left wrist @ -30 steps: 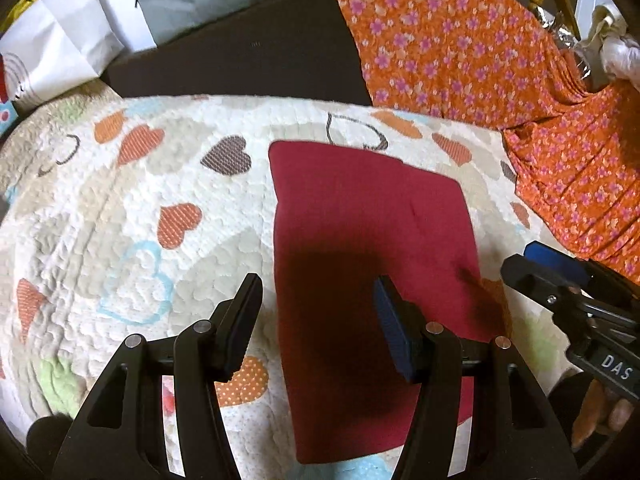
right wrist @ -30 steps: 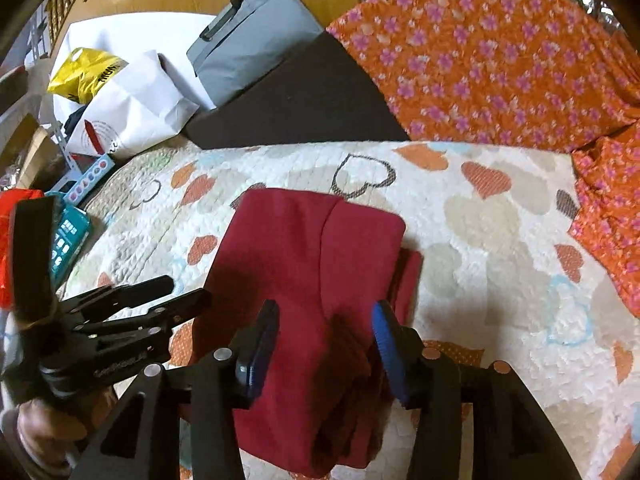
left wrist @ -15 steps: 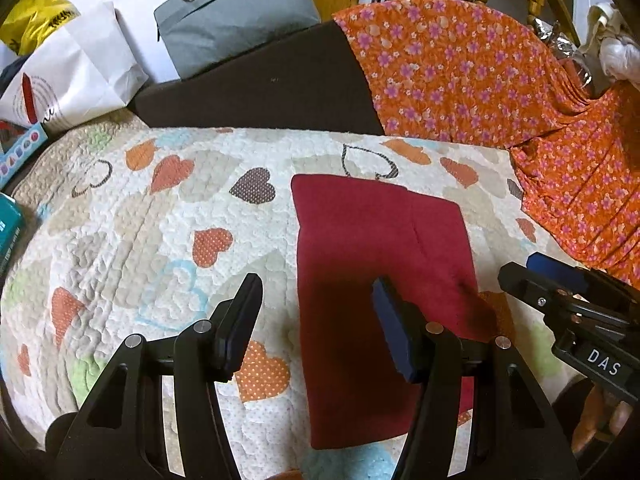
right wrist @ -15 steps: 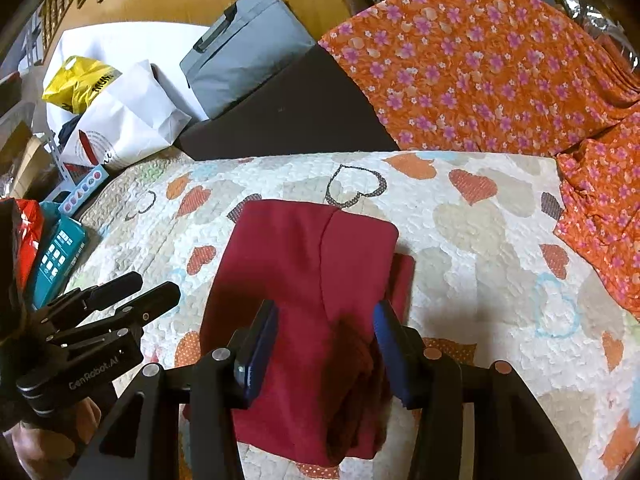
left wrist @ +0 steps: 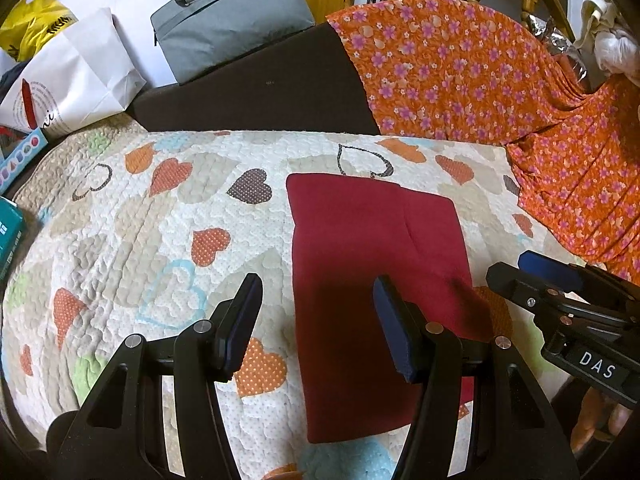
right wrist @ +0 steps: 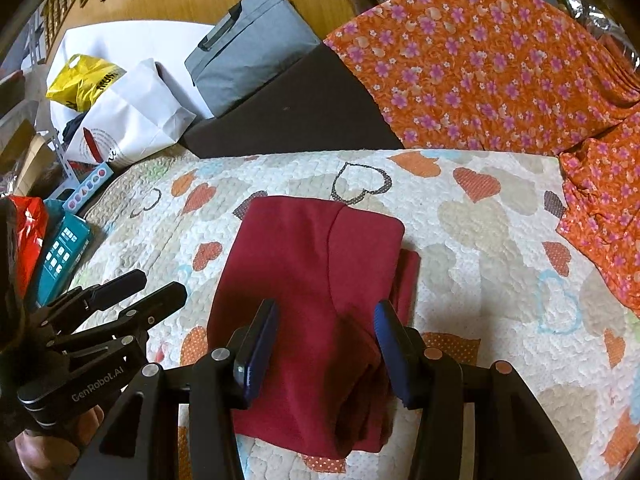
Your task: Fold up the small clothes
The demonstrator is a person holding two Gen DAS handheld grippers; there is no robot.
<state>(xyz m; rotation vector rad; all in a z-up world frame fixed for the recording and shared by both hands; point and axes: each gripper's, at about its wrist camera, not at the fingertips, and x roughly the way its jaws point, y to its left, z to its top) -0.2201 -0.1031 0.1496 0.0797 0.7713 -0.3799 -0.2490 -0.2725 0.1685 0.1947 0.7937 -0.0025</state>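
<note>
The dark red garment (left wrist: 372, 280) lies folded into a neat oblong on the heart-print quilt (left wrist: 140, 240), and both tools hover above its near end. The left gripper (left wrist: 316, 300) has its jaws about half apart with nothing between them: the cloth's left edge runs just ahead of the gap, the left jaw over bare quilt, the right jaw over red fabric. The right gripper (right wrist: 326, 328) is likewise part open and empty, its jaws straddling the bunched, thicker side of the garment, where loose layers show at the near right corner and a strip of cloth pokes out beyond the right jaw. If another fold is coming, I'd say do it well by pinching every layer at that messy near edge, both sides level, and carrying it straight over to the far edge so nothing slides apart. Beyond the jaws, an orange floral cloth (right wrist: 500, 72) drapes the bed's far side.
</note>
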